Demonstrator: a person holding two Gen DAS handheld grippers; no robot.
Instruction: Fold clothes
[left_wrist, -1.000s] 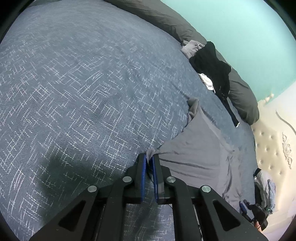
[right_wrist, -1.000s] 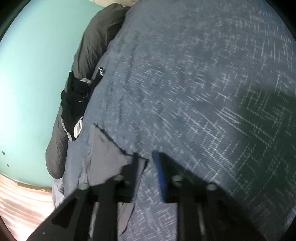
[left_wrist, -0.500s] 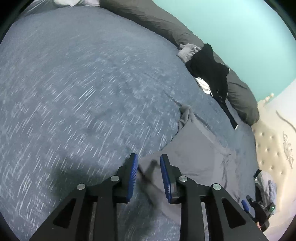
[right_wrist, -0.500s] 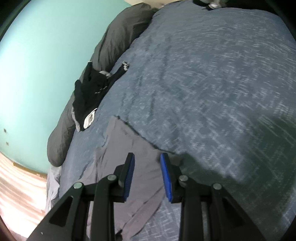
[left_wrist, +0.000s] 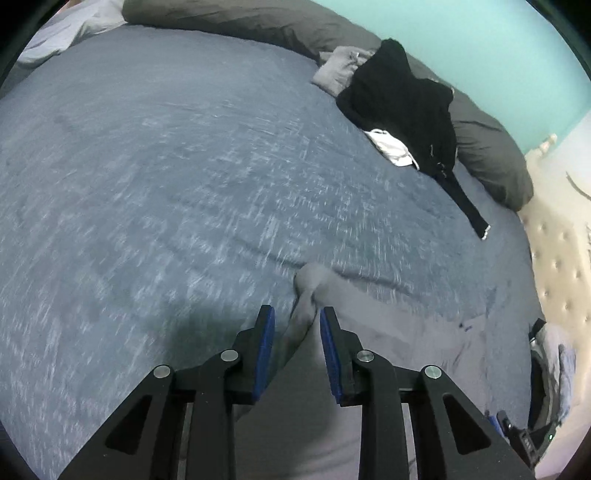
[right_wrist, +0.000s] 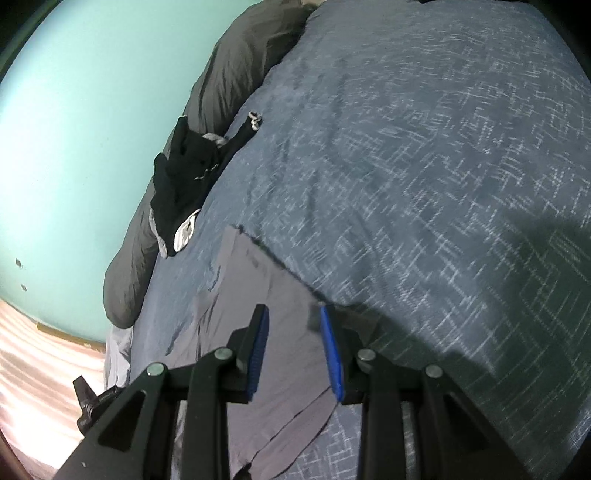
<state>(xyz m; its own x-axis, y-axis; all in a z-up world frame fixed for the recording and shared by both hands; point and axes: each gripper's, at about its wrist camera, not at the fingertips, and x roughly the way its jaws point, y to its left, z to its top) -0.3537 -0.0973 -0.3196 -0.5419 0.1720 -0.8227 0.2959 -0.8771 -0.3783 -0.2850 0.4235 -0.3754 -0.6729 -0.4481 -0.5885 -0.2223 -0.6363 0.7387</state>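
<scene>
A grey garment (left_wrist: 388, 332) lies spread on the blue-grey patterned bed cover (left_wrist: 166, 184). Its bunched corner points up between the fingers of my left gripper (left_wrist: 297, 314), which is open above it; the blue pads do not press the cloth. In the right wrist view the same grey garment (right_wrist: 258, 280) lies flat with a straight far edge. My right gripper (right_wrist: 291, 312) hovers open over that edge, with nothing pinched between its fingers.
A black garment (left_wrist: 402, 99) lies heaped against a long dark grey pillow (left_wrist: 491, 158), with a white cloth (left_wrist: 391, 147) and a light grey cloth (left_wrist: 340, 70) beside it. A tufted cream headboard (left_wrist: 554, 258) stands at the right. The wall (right_wrist: 92, 129) is teal.
My left gripper let go of the grey garment's corner, opened, and moved across above the cloth. The right gripper shifted slightly over the garment's edge and stayed open.
</scene>
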